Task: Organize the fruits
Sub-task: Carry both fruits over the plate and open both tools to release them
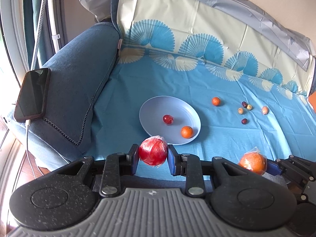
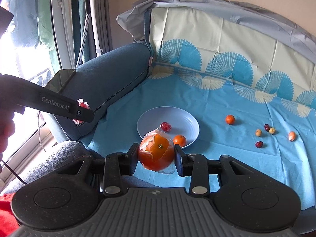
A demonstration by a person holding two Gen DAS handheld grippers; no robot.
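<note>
On the sofa seat, both of my hand-held grippers carry wrapped fruit toward the plate.

Leftmost, a phone [image 1: 32, 94] lies on the armrest. My left hand-held gripper [image 1: 153, 154] clamps a wrapped red fruit [image 1: 153, 153]; the plate [image 1: 156, 106] holds a small red fruit [image 1: 168, 119] and a small orange [image 1: 186, 132]. My right hand-held gripper [image 2: 156, 154] grips a wrapped orange [image 2: 156, 152]. Another small orange [image 1: 215, 101] and several little fruits [image 1: 244, 112] lie on the blue cloth [image 1: 237, 138], so I judge the job under half done. Only the right view shows the wrapped orange's stem end.
</note>
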